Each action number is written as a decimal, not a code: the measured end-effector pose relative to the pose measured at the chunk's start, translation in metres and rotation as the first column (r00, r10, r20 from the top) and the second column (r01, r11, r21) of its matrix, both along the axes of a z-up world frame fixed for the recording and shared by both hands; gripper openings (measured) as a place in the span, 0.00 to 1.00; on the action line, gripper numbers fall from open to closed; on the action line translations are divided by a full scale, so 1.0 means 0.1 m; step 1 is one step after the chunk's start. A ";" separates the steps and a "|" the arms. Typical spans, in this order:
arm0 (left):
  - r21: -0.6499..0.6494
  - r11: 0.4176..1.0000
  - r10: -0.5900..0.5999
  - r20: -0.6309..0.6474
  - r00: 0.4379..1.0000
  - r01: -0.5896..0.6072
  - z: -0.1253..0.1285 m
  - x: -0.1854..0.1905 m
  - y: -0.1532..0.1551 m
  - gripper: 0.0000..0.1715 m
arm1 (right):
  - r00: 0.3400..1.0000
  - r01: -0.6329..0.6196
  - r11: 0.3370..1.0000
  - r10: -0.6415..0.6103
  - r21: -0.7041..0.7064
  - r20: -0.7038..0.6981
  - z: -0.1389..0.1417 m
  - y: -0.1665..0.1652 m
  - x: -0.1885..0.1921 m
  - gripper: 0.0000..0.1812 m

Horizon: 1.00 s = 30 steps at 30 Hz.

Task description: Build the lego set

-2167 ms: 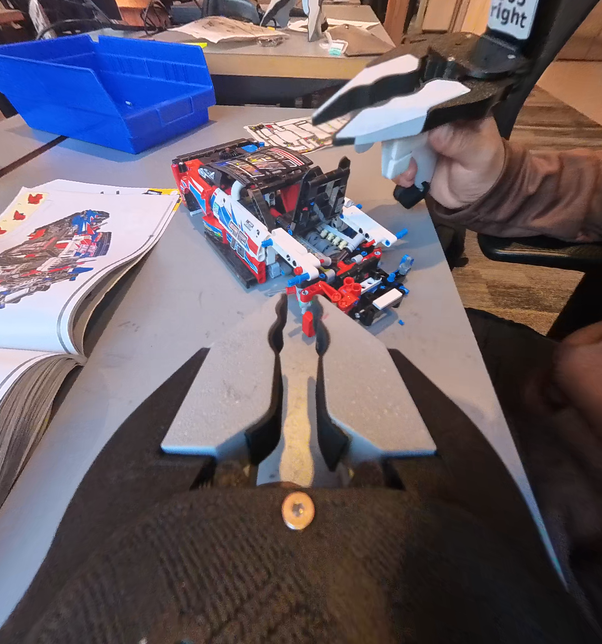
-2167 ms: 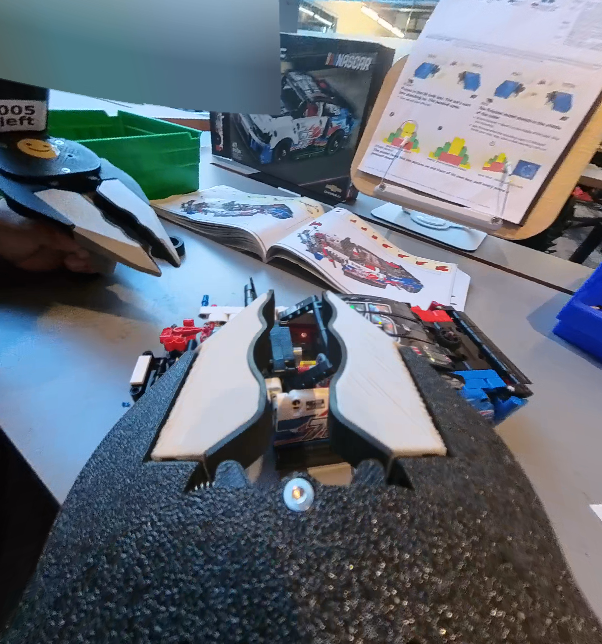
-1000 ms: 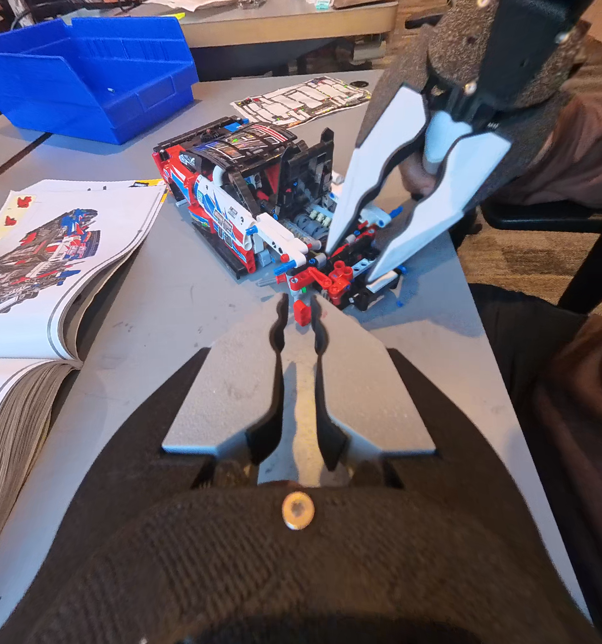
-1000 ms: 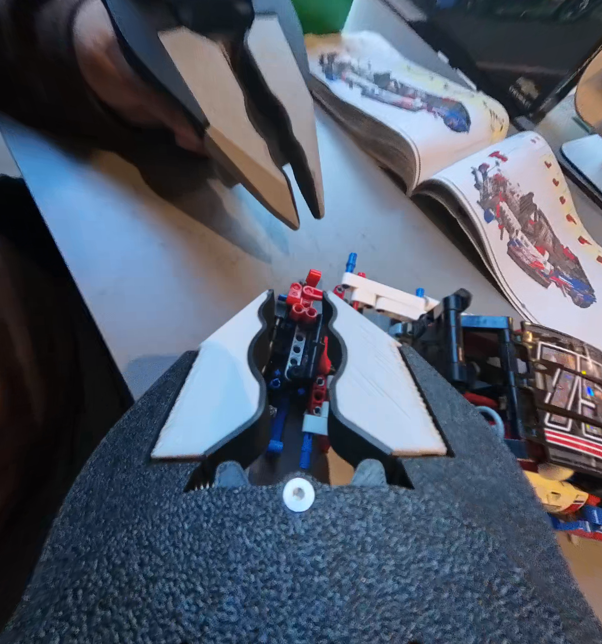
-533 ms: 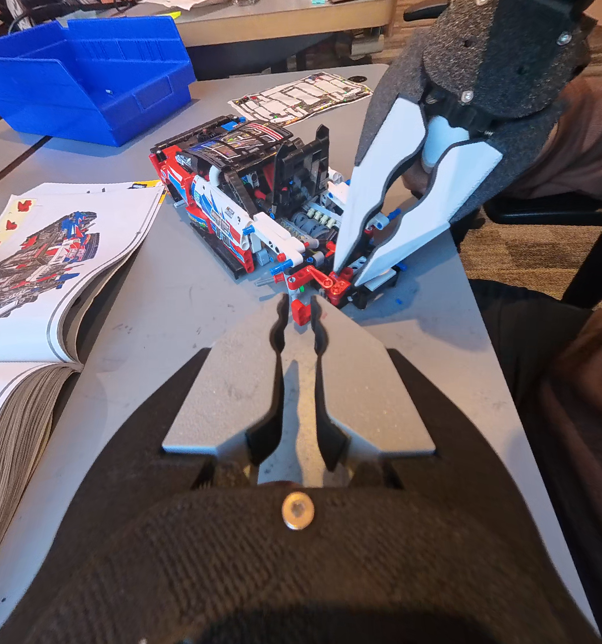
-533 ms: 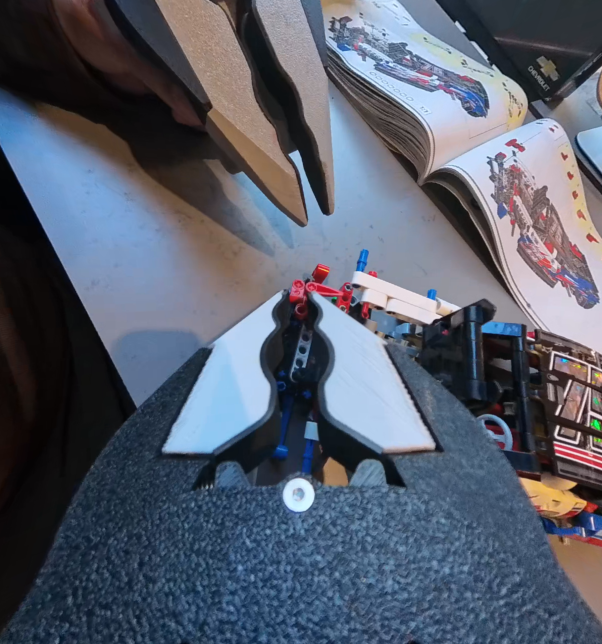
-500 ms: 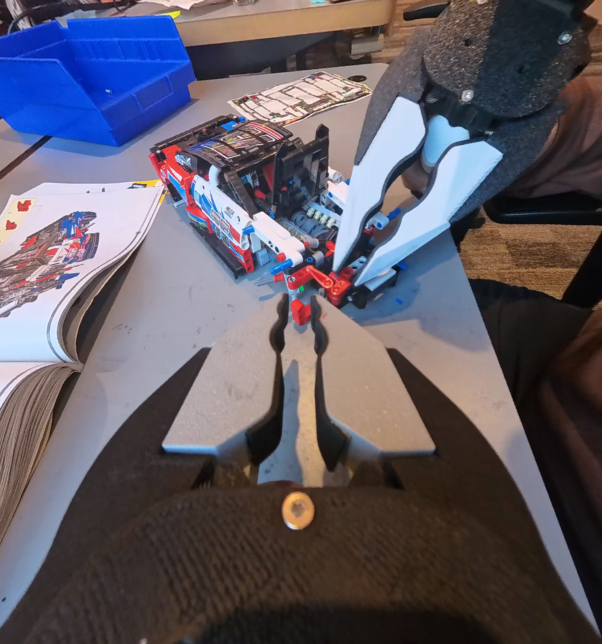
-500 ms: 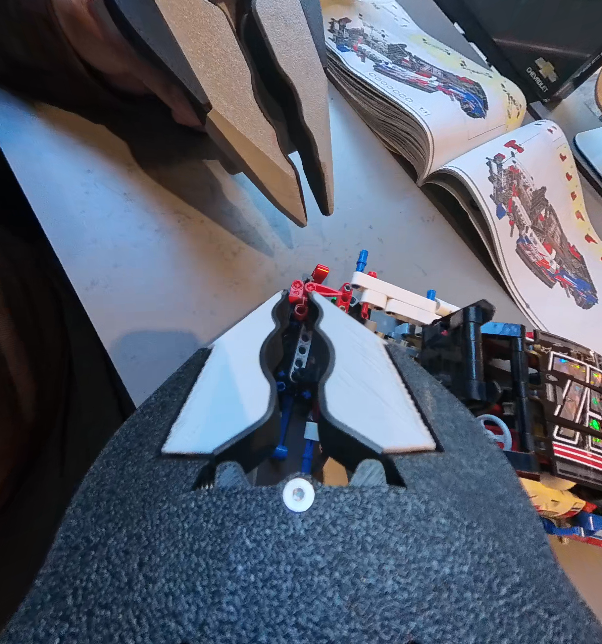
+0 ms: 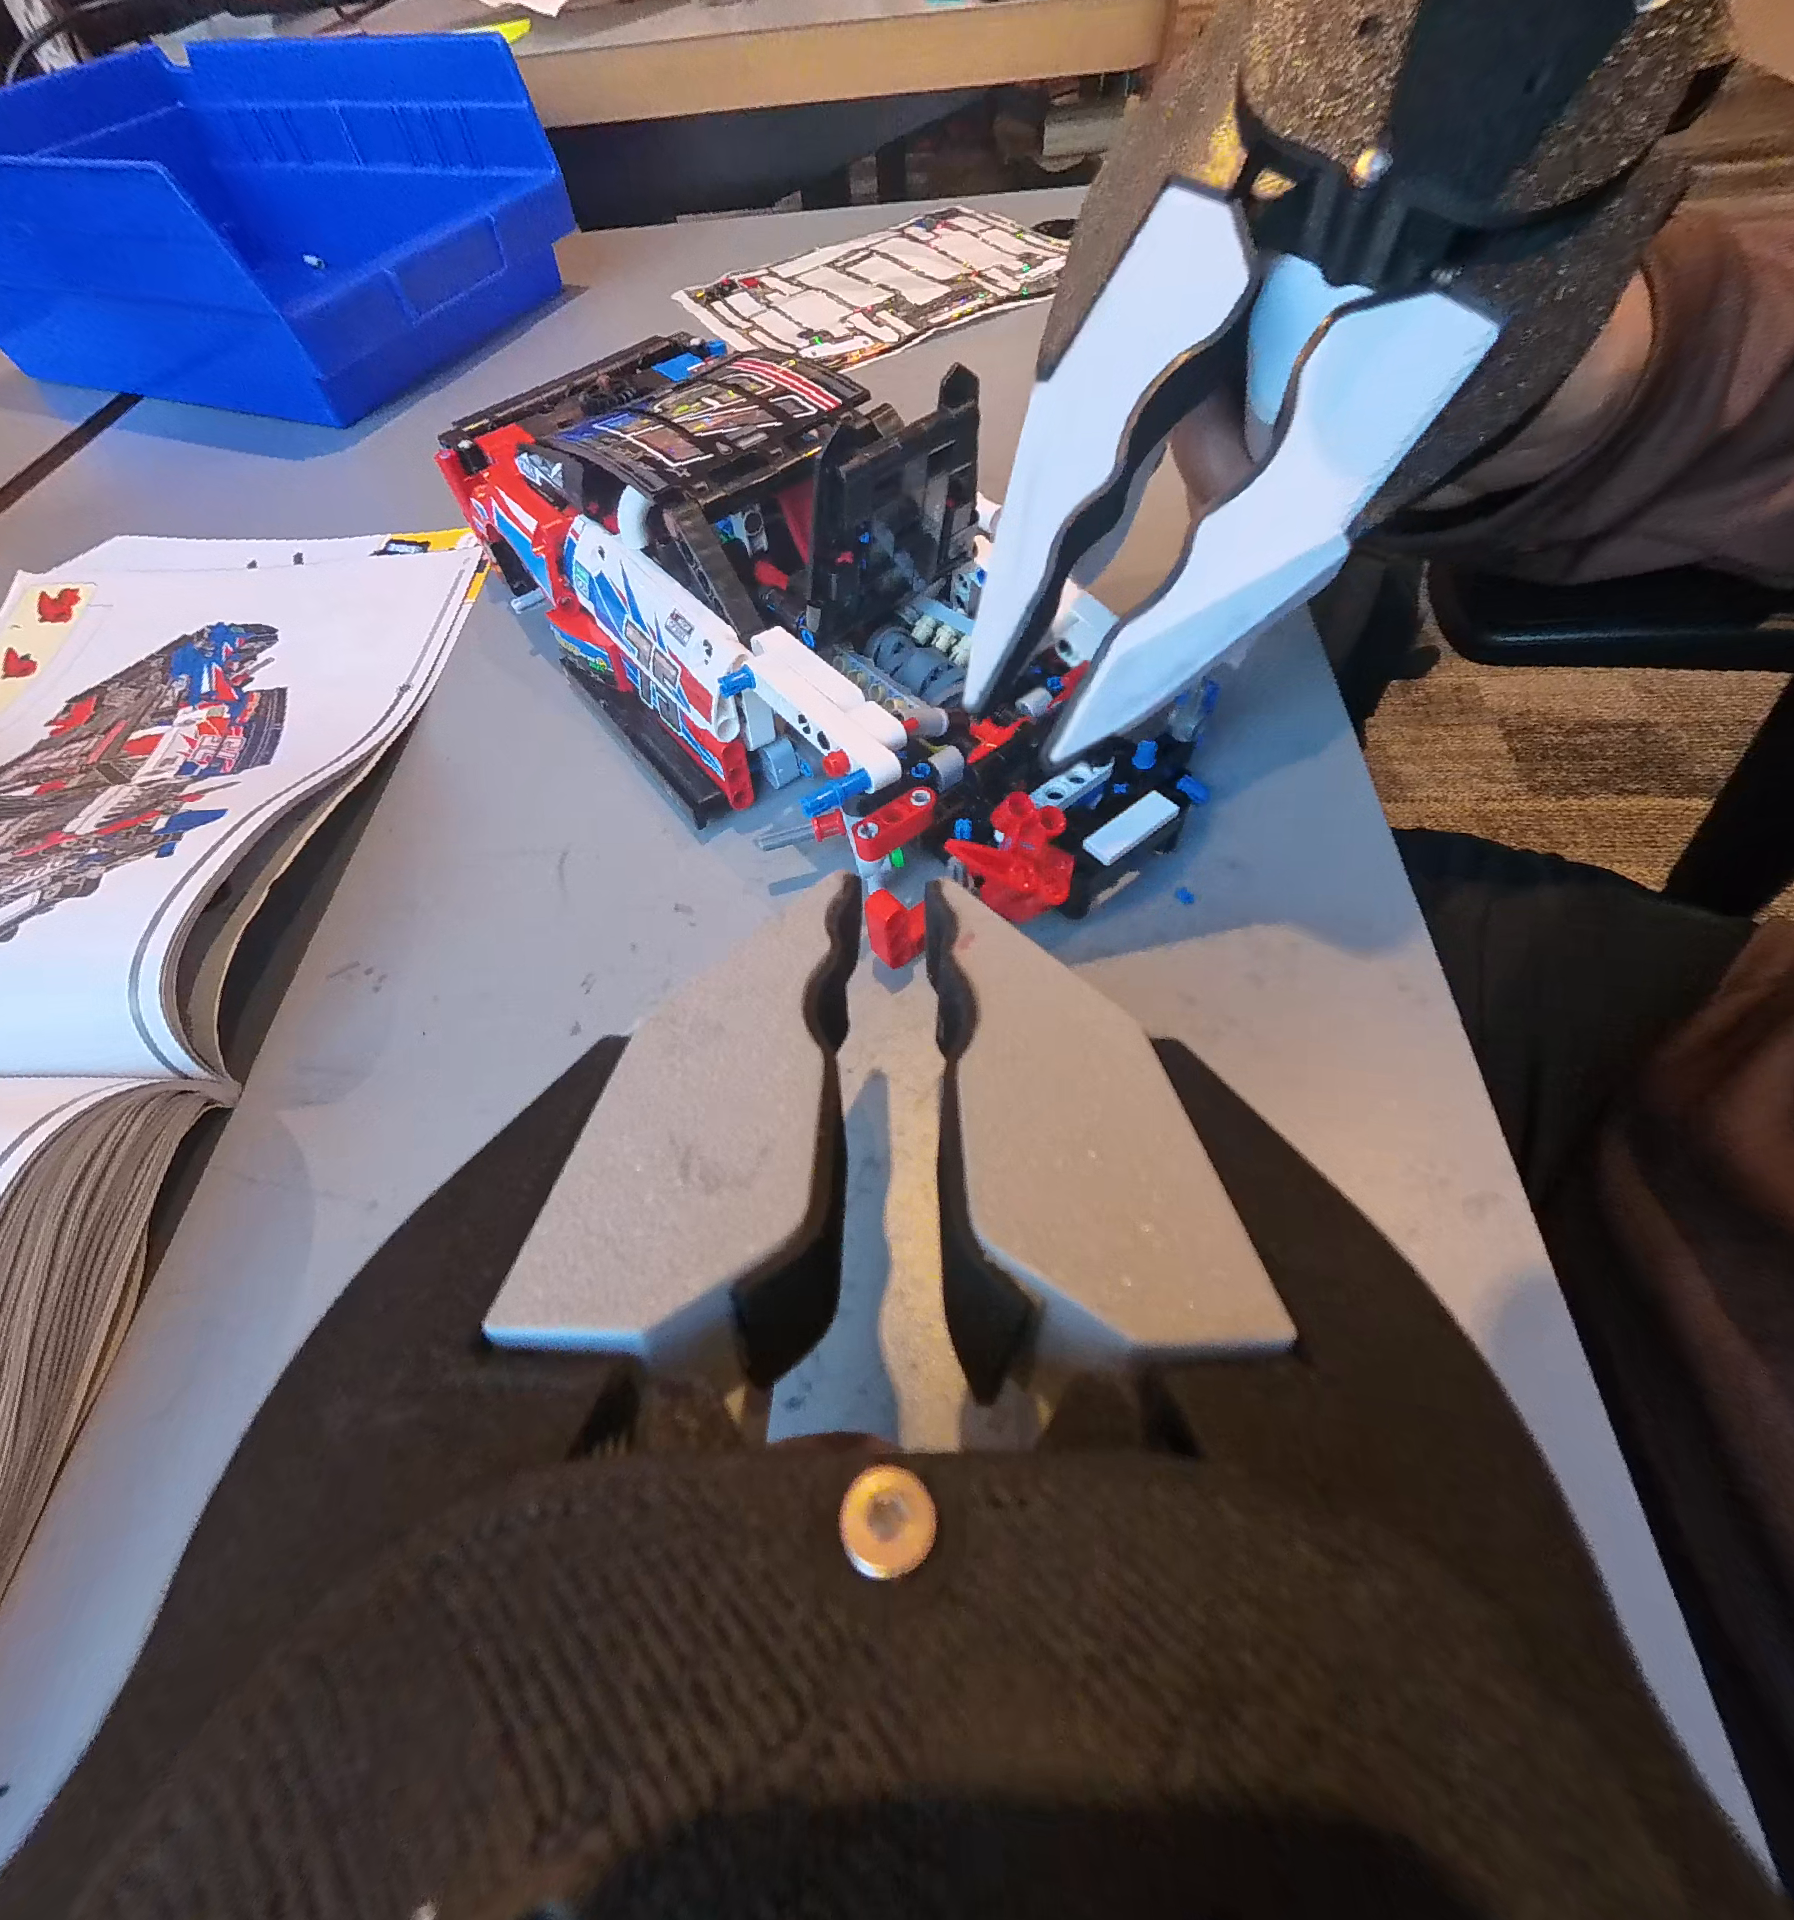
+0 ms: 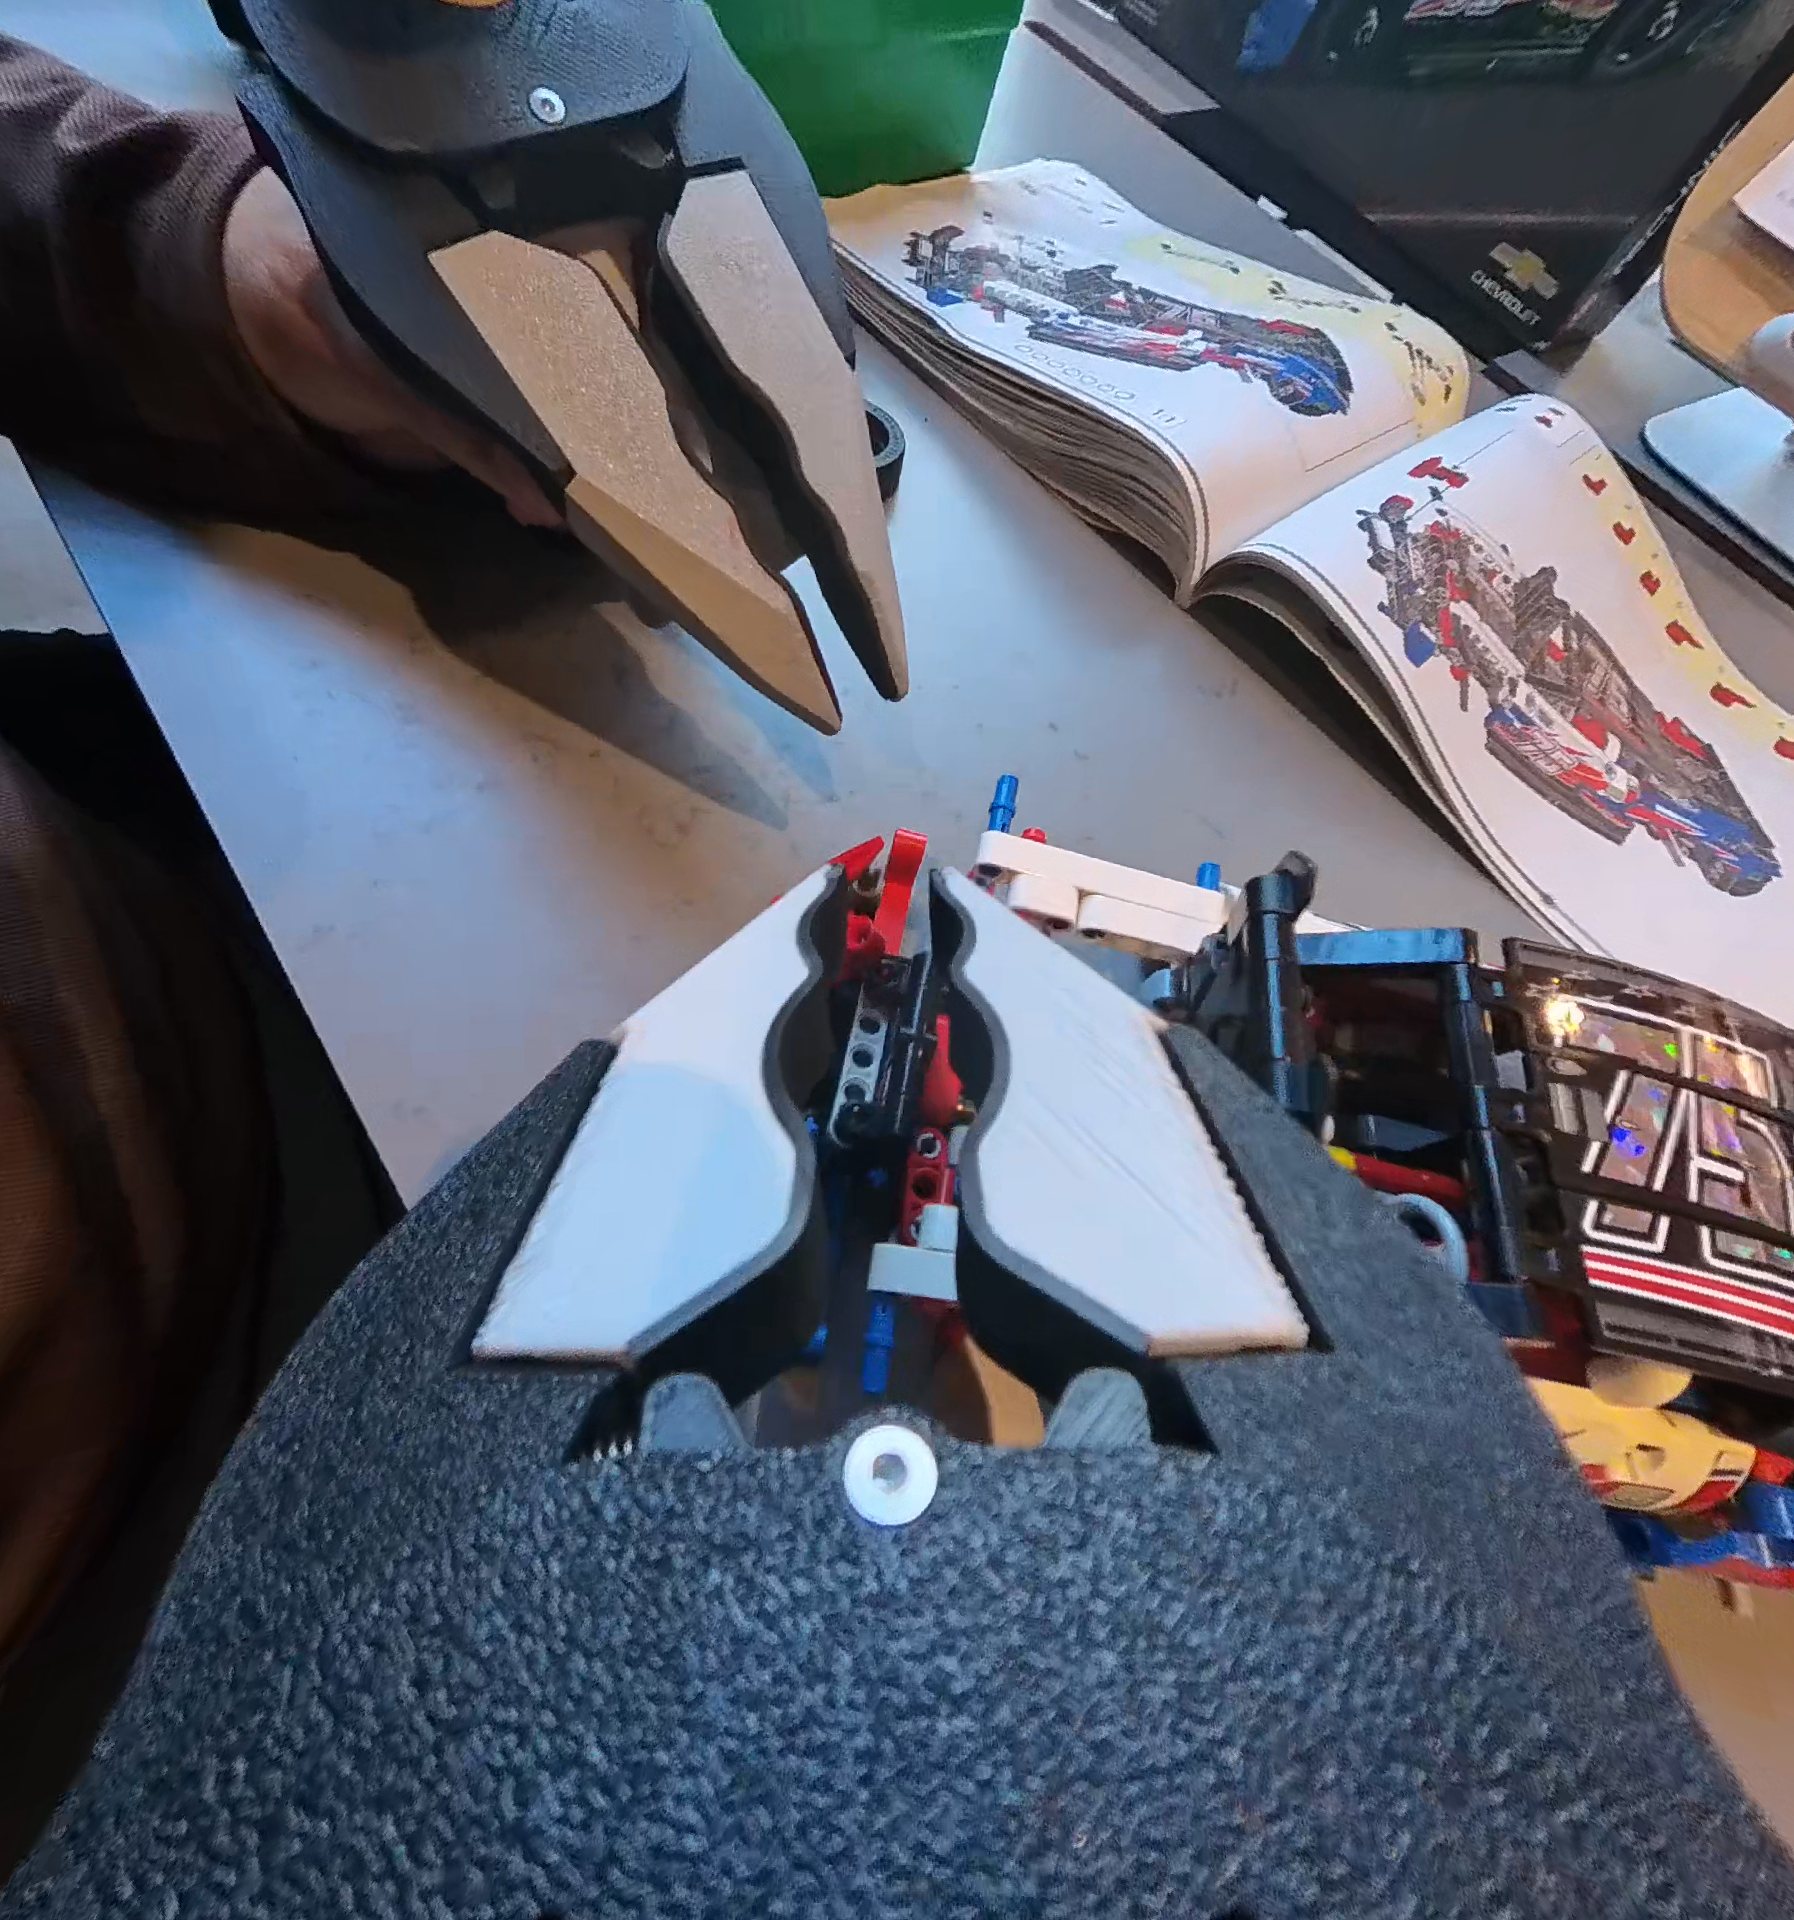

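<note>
The car [image 9: 727,582] sits mid-table [image 9: 519,894], nose toward 5 o'clock. The right gripper [image 9: 1018,727], jaws slightly apart, straddles the front chassis [image 10: 893,1049]; contact is unclear. The left gripper [image 9: 888,904], jaws narrowly parted, frames a red piece [image 9: 893,925] at 12 o'clock.

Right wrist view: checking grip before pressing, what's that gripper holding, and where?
The lego car, clamped at its exposed front chassis by the right gripper; exact contact hidden.

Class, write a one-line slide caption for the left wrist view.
Right gripper reaches into the lego car while the left gripper hovers beside it.
</note>
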State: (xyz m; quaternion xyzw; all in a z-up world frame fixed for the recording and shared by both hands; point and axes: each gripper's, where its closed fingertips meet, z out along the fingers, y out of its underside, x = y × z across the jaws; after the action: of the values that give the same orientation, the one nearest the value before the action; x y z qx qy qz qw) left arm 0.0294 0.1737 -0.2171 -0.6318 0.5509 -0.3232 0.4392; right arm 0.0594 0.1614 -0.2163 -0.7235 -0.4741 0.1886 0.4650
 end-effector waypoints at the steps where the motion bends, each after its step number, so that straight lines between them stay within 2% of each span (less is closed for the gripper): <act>1: -0.002 1.000 -0.001 -0.002 1.000 0.001 0.00 0.00 0.00 0.05 | 1.000 -0.001 1.000 0.001 -0.005 0.007 -0.02 0.00 0.00 0.09; 9: -0.013 0.998 -0.058 -0.052 0.997 0.057 -0.08 0.03 -0.10 0.07 | 1.000 -0.015 1.000 0.015 -0.003 0.017 -0.04 -0.02 -0.01 0.09; 19: 0.071 0.994 -0.070 -0.152 0.986 0.081 -0.20 0.07 -0.17 0.09 | 0.999 -0.018 1.000 0.017 -0.022 -0.028 0.01 -0.01 0.05 0.09; 21: 0.078 0.993 -0.076 -0.160 0.984 0.089 -0.21 0.07 -0.18 0.10 | 0.999 -0.035 0.999 0.034 -0.035 -0.033 0.03 -0.03 0.06 0.12; 27: 0.109 0.988 -0.087 -0.213 0.973 0.113 -0.29 0.09 -0.22 0.10 | 0.996 -0.076 0.996 0.078 -0.039 0.046 -0.04 -0.09 0.03 0.12; 30: 0.126 0.985 -0.086 -0.233 0.969 0.118 -0.31 0.13 -0.23 0.10 | 0.985 -0.079 0.997 0.080 -0.012 0.152 -0.14 -0.06 0.02 0.12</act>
State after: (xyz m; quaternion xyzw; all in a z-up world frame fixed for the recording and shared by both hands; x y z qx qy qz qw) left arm 0.0424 0.1502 -0.2485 -0.6032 0.6503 -0.2323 0.3991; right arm 0.0619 0.1552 -0.2304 -0.7176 -0.5361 0.1524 0.4176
